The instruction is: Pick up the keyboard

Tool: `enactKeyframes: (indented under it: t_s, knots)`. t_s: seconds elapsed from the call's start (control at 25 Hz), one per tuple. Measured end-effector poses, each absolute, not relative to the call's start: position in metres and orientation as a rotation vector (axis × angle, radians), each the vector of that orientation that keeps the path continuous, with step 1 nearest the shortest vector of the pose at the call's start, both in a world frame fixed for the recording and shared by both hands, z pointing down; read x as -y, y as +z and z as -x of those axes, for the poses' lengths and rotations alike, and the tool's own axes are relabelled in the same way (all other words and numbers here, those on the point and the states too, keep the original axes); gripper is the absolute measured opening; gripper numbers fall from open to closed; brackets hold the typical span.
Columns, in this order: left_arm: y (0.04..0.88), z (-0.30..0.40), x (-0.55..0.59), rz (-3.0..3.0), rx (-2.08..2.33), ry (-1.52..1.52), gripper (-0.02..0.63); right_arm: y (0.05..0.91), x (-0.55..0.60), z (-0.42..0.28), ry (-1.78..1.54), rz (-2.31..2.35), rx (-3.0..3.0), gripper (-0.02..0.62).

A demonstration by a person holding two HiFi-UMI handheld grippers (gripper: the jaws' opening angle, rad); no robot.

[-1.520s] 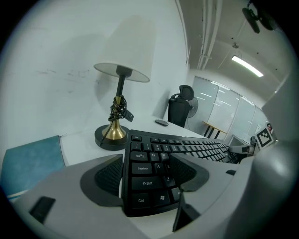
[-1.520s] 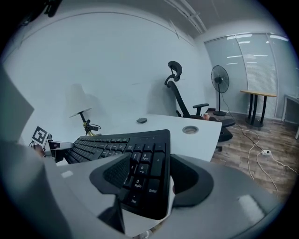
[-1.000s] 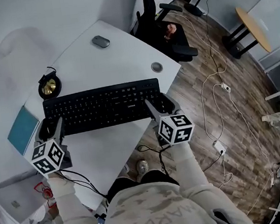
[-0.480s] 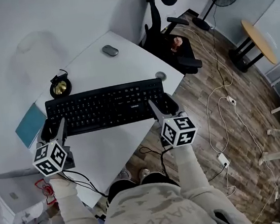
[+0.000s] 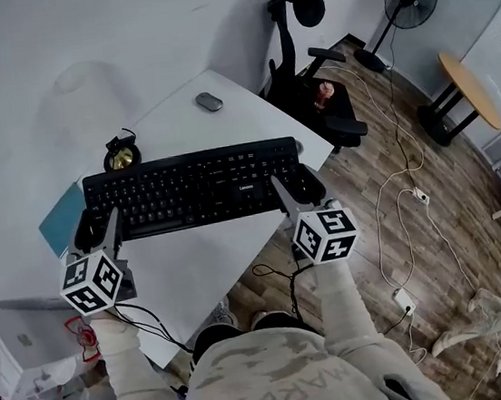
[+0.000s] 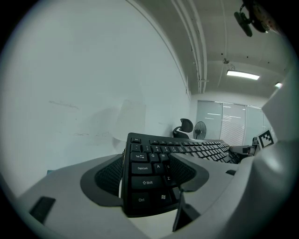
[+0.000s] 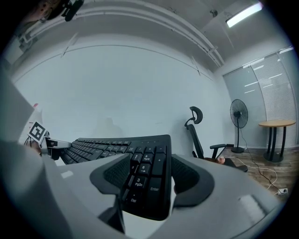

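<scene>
The black keyboard [image 5: 194, 188] hangs level above the white desk [image 5: 195, 261], held at both ends. My left gripper [image 5: 97, 228] is shut on its left end; in the left gripper view the Ctrl and Shift corner [image 6: 147, 179] sits between the two grey jaws. My right gripper [image 5: 295, 189] is shut on the right end, and the right gripper view shows the number-pad end [image 7: 145, 179] clamped between its jaws. Each jaw pair pinches the keyboard's front and back edges.
On the desk lie a grey mouse [image 5: 209, 102] at the far side, a round black and gold object [image 5: 121, 155] and a teal notebook [image 5: 59, 221] at the left edge. A black office chair [image 5: 305, 59] stands beyond the desk. Cables [image 5: 390, 213] trail over the wooden floor.
Both grippers have risen with the keyboard, which has come up off the desk and now covers the round grommet. The head camera has also shifted.
</scene>
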State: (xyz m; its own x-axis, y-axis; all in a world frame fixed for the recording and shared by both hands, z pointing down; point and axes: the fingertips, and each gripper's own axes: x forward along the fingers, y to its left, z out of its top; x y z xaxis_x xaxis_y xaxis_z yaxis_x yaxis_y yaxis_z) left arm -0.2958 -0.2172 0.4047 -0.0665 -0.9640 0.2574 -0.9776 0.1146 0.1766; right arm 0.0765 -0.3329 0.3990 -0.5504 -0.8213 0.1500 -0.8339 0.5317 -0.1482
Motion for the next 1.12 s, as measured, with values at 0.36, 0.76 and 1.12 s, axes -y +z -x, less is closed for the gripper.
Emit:
enactKeyframes:
  t_s: [0.36, 0.76, 1.12]
  knots:
    - [0.373, 0.292, 0.197, -1.906, 2.176, 0.029, 0.321, 0.373, 0.326, -0.075, 0.256, -1.433, 2.769, 0.278]
    - [0.346, 0.286, 0.178, -1.899, 2.253, -0.023, 0.319, 0.344, 0.322, -0.076, 0.177, -1.397, 2.844, 0.278]
    - [0.328, 0.279, 0.157, -1.885, 2.319, -0.059, 0.319, 0.324, 0.314, -0.077, 0.124, -1.36, 2.899, 0.279]
